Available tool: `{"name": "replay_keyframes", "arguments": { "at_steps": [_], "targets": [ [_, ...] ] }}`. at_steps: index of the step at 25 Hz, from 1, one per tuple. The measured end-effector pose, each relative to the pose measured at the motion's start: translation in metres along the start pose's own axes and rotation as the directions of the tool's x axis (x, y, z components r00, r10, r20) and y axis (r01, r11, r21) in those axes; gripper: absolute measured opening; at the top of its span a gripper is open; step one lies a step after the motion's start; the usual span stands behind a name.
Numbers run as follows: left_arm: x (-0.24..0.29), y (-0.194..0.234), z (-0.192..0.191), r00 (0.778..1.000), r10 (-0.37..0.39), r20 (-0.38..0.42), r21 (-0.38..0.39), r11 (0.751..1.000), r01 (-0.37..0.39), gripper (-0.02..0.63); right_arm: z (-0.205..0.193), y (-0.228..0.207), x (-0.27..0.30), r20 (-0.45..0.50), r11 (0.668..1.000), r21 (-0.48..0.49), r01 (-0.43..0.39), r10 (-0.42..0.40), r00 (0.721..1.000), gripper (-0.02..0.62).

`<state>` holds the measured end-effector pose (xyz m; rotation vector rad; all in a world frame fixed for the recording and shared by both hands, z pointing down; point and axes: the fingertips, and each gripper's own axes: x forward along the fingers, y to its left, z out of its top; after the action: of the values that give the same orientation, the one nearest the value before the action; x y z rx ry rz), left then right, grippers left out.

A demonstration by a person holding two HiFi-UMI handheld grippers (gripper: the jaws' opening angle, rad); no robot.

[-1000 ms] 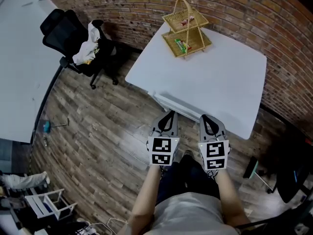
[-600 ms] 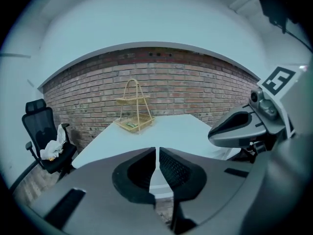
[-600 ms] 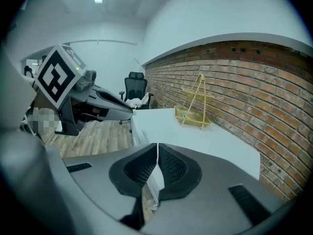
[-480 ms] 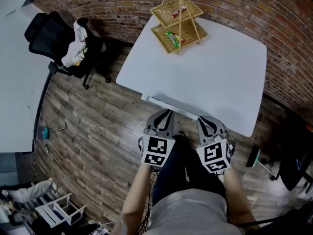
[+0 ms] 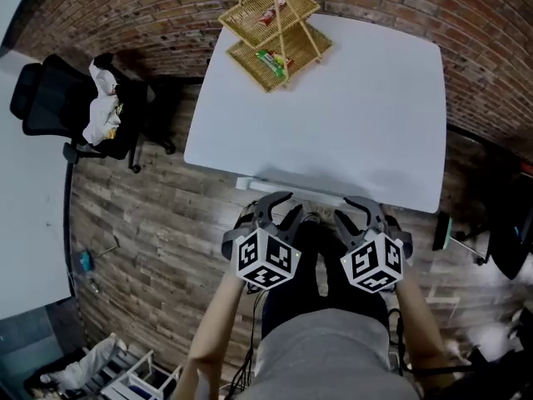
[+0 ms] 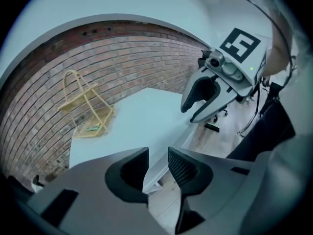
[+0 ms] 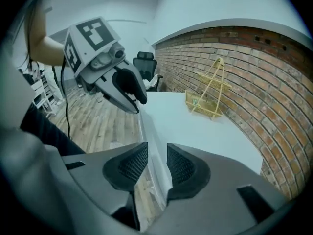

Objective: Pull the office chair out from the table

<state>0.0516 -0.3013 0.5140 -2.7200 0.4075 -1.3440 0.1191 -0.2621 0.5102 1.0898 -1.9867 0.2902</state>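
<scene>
The black office chair (image 5: 62,111), with a white cloth heaped on its seat, stands far left by the brick wall, away from both grippers. It also shows small and distant in the right gripper view (image 7: 145,62). My left gripper (image 5: 279,204) and right gripper (image 5: 360,208) hang side by side just before the white table's near edge (image 5: 333,186). Both sets of jaws are opening, with nothing between them. In the left gripper view my own jaws (image 6: 158,163) frame the table edge, and the right gripper (image 6: 195,104) is at the upper right.
A two-tier wicker basket (image 5: 268,32) with snack packets stands on the table's far left corner. A brick wall runs behind. Another white table (image 5: 25,223) lies at the left. Dark furniture (image 5: 508,240) and a stool base (image 5: 450,232) sit at the right on the wood floor.
Both grippers' jaws have gone from shut to parted, and the marker cubes have rolled. The view has swung, so the chair now sits further left in the picture.
</scene>
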Motion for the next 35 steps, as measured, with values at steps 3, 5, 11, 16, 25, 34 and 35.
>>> {"name": "replay_keyframes", "arguments": {
  "at_steps": [3,5,11,16,25,34,35],
  "targets": [
    [0.009,-0.001,-0.003,0.995,-0.063,-0.080,0.141,0.987,0.074,0.131,-0.007,0.002,0.008,-0.086,0.995,-0.101,0.007,-0.016,0.996,0.130],
    [0.014,-0.003,-0.002,0.987,-0.109,-0.117,0.194,0.972,0.131,0.140,-0.012,0.002,0.015,-0.134,0.988,-0.155,0.000,-0.021,0.991,0.130],
    [0.031,-0.011,-0.001,0.961,-0.185,-0.207,0.311,0.918,0.244,0.166,-0.025,0.009,0.029,-0.278,0.973,-0.224,-0.059,-0.006,0.960,0.130],
    [0.044,-0.016,-0.014,0.923,-0.197,-0.332,0.428,0.840,0.333,0.173,-0.034,0.006,0.040,-0.376,0.962,-0.261,-0.076,-0.029,0.926,0.141],
    [0.060,-0.020,-0.032,0.876,-0.218,-0.430,0.460,0.782,0.420,0.173,-0.038,0.010,0.053,-0.434,0.961,-0.246,-0.128,0.009,0.901,0.136],
    [0.071,-0.013,-0.041,0.900,-0.129,-0.417,0.558,0.745,0.365,0.097,-0.041,0.010,0.057,-0.435,0.956,-0.261,-0.134,0.007,0.900,0.101],
    [0.072,-0.013,-0.042,0.902,-0.119,-0.414,0.564,0.744,0.357,0.097,-0.041,0.010,0.057,-0.438,0.956,-0.261,-0.133,0.005,0.899,0.101]
  ]
}}
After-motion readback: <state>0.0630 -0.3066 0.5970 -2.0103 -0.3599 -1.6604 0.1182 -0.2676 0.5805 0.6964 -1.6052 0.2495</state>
